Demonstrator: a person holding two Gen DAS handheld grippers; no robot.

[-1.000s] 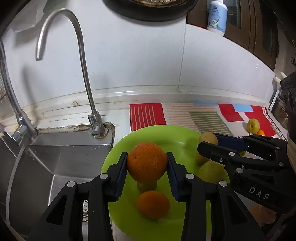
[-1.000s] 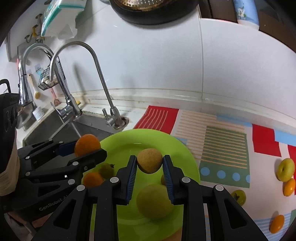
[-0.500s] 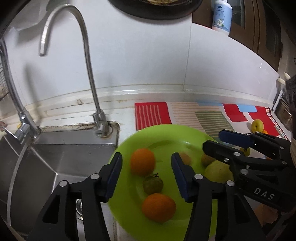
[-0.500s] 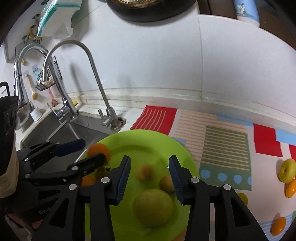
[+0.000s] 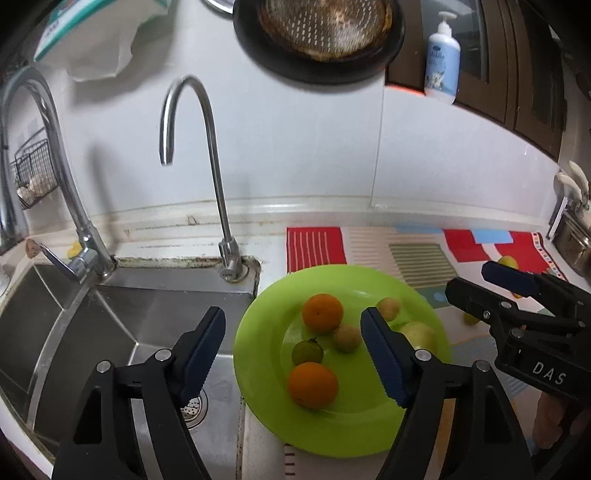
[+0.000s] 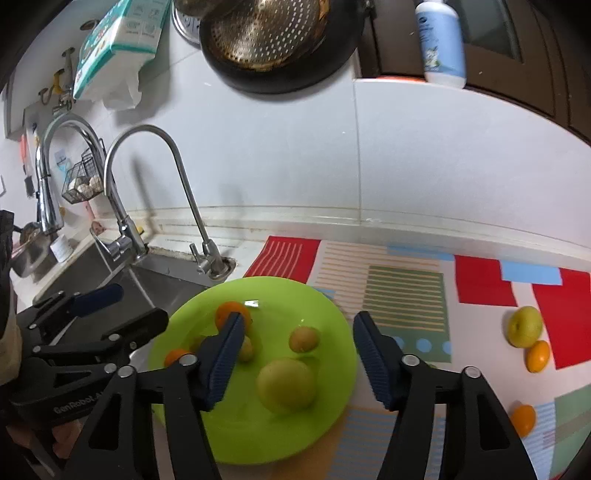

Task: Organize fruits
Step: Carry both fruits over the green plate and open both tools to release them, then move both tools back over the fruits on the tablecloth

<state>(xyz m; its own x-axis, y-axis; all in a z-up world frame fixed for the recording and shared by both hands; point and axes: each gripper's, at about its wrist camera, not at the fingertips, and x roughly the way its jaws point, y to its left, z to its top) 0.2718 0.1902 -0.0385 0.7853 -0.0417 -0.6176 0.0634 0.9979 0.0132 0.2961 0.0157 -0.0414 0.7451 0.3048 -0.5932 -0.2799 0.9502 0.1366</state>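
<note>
A lime green plate [image 5: 266,354] [image 6: 328,317] lies on the counter beside the sink. On it lie two oranges [image 5: 322,313] [image 5: 312,384], a small dark green fruit [image 5: 307,351], two small tan fruits [image 5: 346,338] [image 6: 303,339] and a large pale green fruit [image 6: 286,382]. My left gripper [image 5: 293,356] is open and empty above the plate's left part. My right gripper [image 6: 297,363] is open and empty above the plate's middle. A green apple [image 6: 524,326] and two small oranges [image 6: 537,355] [image 6: 522,419] lie on the mat at the right.
A steel sink [image 5: 110,317] with two taps [image 5: 218,206] sits left of the plate. A striped mat [image 6: 406,288] covers the counter. A dark pan [image 5: 321,33] hangs on the white wall above. A soap bottle [image 5: 441,62] stands on a ledge.
Both grippers let go of their fruit: the left dropped an orange, the right a small tan fruit onto the plate. Both then opened wide and rose back from the plate.
</note>
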